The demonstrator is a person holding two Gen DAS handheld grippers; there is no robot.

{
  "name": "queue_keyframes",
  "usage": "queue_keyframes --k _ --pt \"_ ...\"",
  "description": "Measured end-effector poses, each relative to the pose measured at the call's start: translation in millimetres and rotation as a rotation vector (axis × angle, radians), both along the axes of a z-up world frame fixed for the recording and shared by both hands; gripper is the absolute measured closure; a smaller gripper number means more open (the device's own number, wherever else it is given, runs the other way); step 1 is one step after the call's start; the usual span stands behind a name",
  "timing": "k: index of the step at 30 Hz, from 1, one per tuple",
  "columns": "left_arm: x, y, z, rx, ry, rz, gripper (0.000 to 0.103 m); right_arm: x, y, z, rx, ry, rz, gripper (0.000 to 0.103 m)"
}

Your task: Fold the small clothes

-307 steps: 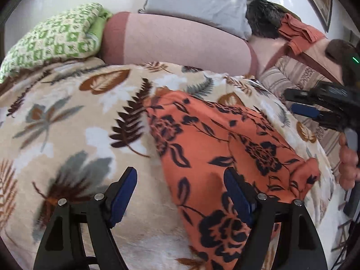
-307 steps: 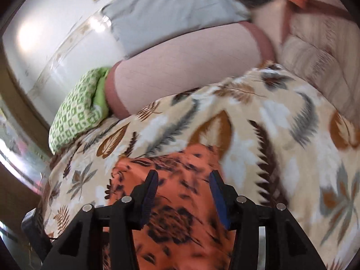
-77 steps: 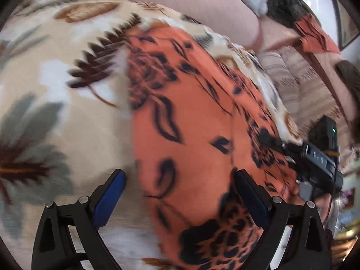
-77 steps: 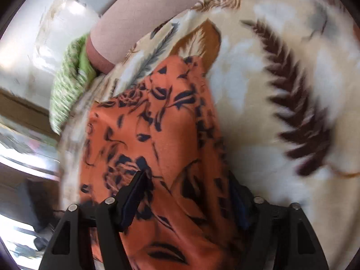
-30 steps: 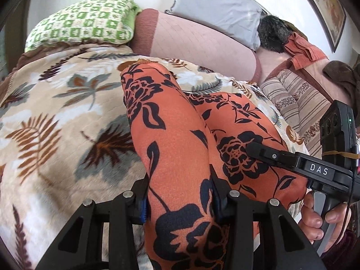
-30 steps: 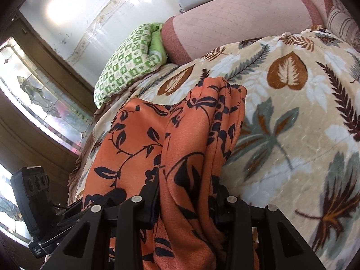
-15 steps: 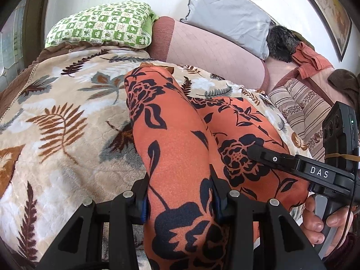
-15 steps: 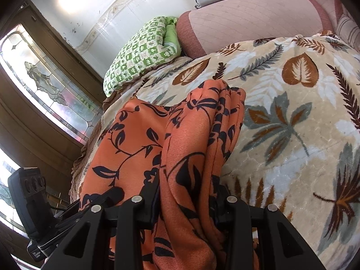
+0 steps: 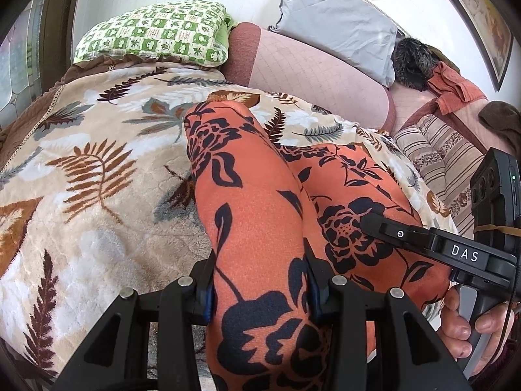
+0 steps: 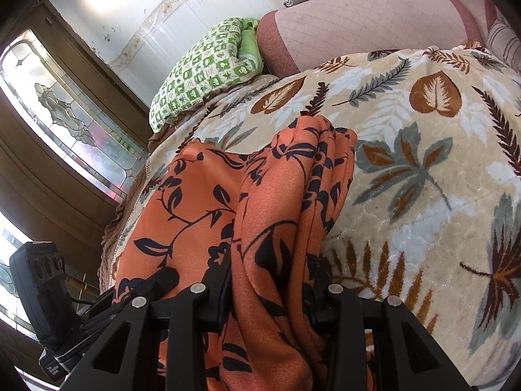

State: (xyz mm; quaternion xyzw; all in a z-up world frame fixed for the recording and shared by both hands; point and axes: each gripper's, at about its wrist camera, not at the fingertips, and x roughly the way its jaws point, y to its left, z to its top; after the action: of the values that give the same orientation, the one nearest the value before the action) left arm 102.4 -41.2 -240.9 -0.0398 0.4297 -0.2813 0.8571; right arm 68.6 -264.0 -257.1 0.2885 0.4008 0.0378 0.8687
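Observation:
An orange garment [image 9: 247, 202] with black flower print lies on the leaf-patterned blanket [image 9: 91, 176], its near edge lifted. My left gripper [image 9: 260, 290] is shut on a bunched fold of its near left edge. My right gripper [image 10: 270, 290] is shut on a gathered fold of the same garment [image 10: 276, 202] at its right edge. The right gripper also shows in the left wrist view [image 9: 433, 247], held by a hand at the right. The left gripper's body shows in the right wrist view [image 10: 42, 293] at the lower left.
A green checked pillow [image 9: 156, 32], a pink bolster [image 9: 306, 75] and a grey pillow [image 9: 335, 22] lie at the back. More clothes [image 9: 456, 88] are piled at the far right. A stained-glass window [image 10: 75, 123] is on the left.
Both grippers, open over the flat garment earlier, have shut on its near edge and lifted it. In the last second both pulled back a little with the cloth.

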Motion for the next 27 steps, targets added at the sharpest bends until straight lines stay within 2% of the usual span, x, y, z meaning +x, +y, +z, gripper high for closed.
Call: queue_keyframes --k 13,22,25,27 --pt "8.2 -11.6 -3.3 0.005 -0.012 -0.005 0.059 6.4 -5.0 -2.4 -0.033 0.007 -0.013 0.066" --pt "32.6 -35.8 0.0 0.005 -0.029 -0.010 0.059 21.4 -23.2 -0.8 -0.045 -0.014 -0.057 0.066" --pt "43.9 -43.2 -5.8 0.019 -0.006 -0.006 0.059 28.6 -31.2 -7.5 -0.033 -0.021 -0.075 0.066" --pt "52.5 -46.2 -17.1 0.035 0.049 0.005 0.059 34.0 -35.9 -16.3 -0.020 -0.013 -0.084 0.066"
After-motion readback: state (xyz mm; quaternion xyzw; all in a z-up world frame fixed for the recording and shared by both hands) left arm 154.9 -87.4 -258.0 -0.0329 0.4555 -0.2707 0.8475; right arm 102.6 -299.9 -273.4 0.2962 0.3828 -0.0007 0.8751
